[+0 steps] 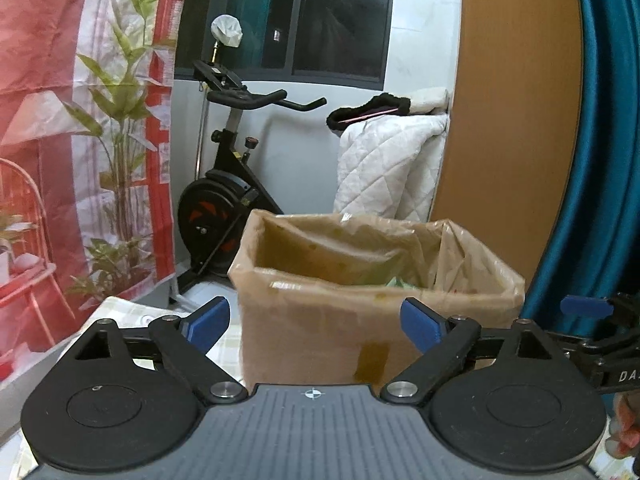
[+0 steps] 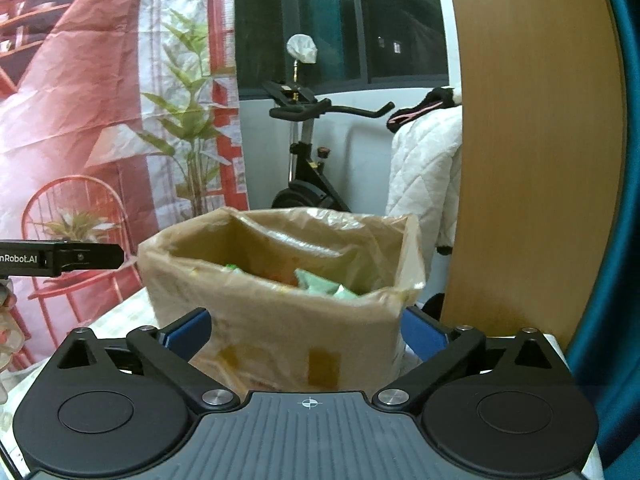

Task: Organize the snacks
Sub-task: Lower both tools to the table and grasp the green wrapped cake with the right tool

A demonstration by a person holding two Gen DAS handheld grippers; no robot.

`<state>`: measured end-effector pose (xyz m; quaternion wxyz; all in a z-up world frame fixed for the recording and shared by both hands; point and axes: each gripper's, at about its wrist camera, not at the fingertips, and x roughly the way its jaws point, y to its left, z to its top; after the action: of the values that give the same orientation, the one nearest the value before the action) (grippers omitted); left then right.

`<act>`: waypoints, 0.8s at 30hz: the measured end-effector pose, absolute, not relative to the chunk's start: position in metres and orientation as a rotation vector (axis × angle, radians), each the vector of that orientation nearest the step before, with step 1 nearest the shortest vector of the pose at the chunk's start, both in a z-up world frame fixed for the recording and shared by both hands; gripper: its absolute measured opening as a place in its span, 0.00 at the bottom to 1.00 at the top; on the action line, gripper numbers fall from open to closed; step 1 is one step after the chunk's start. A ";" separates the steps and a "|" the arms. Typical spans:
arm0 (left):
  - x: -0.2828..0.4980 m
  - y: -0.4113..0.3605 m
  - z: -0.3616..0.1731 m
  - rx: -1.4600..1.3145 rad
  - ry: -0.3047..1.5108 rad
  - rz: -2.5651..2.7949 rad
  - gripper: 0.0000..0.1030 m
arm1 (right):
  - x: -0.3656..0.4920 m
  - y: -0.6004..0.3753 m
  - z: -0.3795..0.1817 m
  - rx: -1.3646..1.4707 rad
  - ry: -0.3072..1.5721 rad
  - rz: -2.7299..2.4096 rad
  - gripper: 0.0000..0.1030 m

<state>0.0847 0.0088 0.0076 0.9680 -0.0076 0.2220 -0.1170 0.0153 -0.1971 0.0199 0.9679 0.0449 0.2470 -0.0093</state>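
We see the left gripper (image 1: pixel 316 326) and right gripper (image 2: pixel 306 332) both spread wide, pinching nothing. The lined box (image 1: pixel 312 320) (green snack packets (image 2: pixel 320 282) inside) stands on the table just ahead.

left gripper (image 1: pixel 316 326): seen at lower centre, blue pads spread wide, nothing between them | cardboard box (image 1: pixel 320 328): plastic-lined, placed centre frame beyond the pads, green packets (image 1: pixel 400 282) glimpsed inside | right gripper (image 1: pixel 586 306): partly seen at right edge | exercise bike (image 1: pixel 224 184): located behind, centre left
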 end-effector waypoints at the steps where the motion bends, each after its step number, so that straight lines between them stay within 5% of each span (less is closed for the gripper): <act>1: 0.081 0.009 0.005 -0.010 0.453 -0.231 0.91 | 0.012 -0.196 0.018 0.092 0.501 -0.021 0.99; 24: 0.042 0.018 -0.072 -0.055 0.625 -0.213 0.89 | -0.040 -0.186 -0.083 0.062 0.680 -0.097 0.99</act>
<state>0.0424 0.0177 -0.0717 0.9457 -0.0271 0.3067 -0.1044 -0.0395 -0.1861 -0.0830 0.9412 0.0303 0.3331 -0.0475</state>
